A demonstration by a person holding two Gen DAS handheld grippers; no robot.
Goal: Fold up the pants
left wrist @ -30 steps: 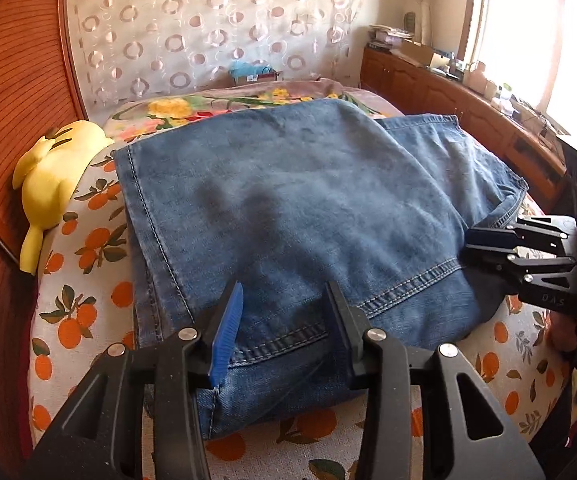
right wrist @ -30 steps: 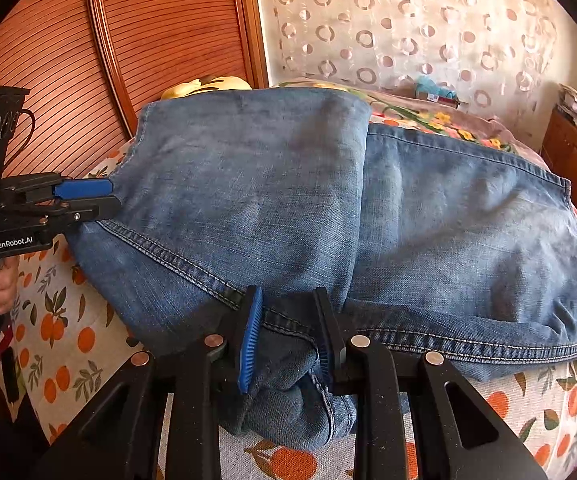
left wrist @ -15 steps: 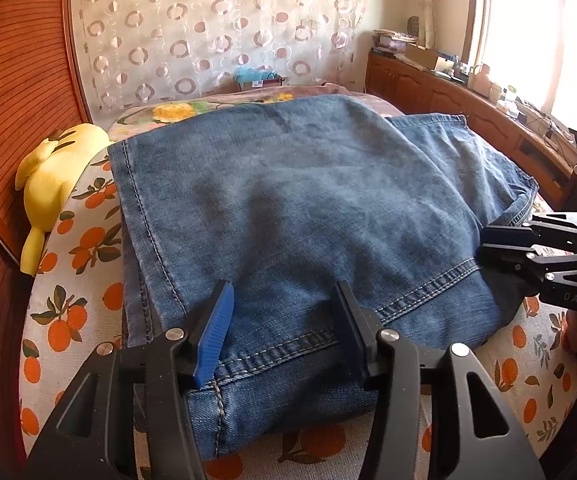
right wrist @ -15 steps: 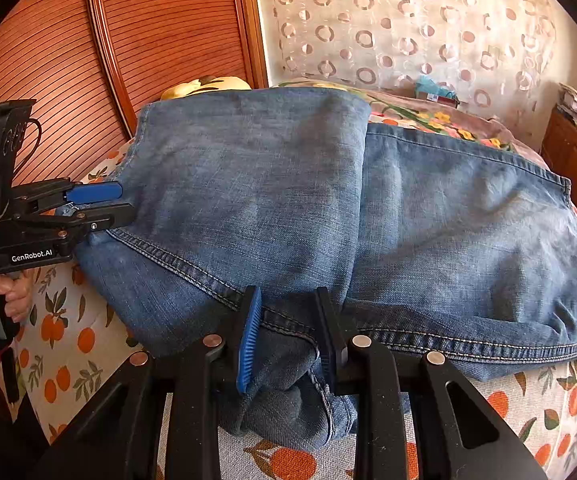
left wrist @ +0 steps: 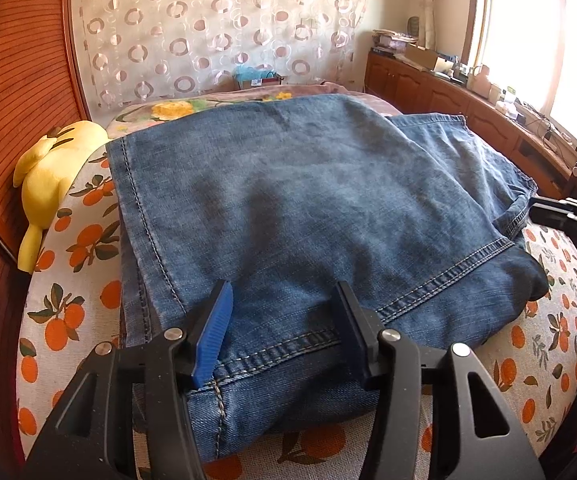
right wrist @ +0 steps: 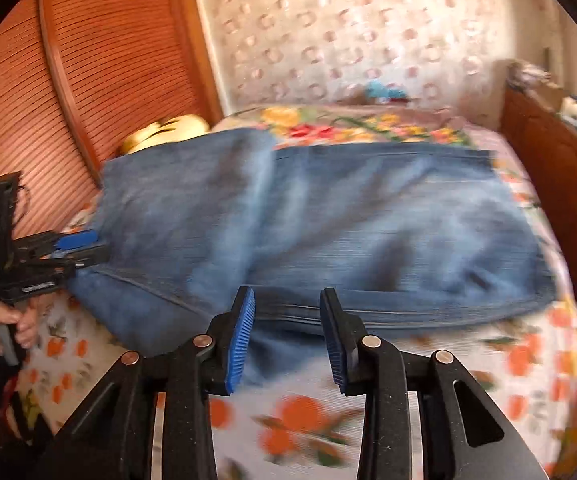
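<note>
1. Jeans (left wrist: 308, 216) lie on the bed (left wrist: 64, 240), on the orange-print cover. One fold is already made: a denim panel is doubled over the rest, its stitched hem running along the near edge. The lower layer sticks out on the right side in the left wrist view.
2. Left gripper (left wrist: 280, 312): fingers spread, one either side of the near hem, over the cloth; nothing pinched. Seen side-on in the right wrist view, its tips sit at the left corner of the denim.
3. Right gripper (right wrist: 286, 312): fingers spread and apart from the cloth, just short of the near edge. That view is motion-blurred, so the exact gap cannot be told.
4. Judgement: about midway. Another fold, to bring the uncovered part in, and some smoothing look outstanding. The near right corner is bunched and dark.
5. Edges: headboard (left wrist: 12, 92) and a yellow plush toy (left wrist: 44, 184) crowd the left; a wooden cabinet (left wrist: 484, 108) borders the right.
6. Open room: bare cover along the near edge and beyond the far edge of the jeans.
</note>
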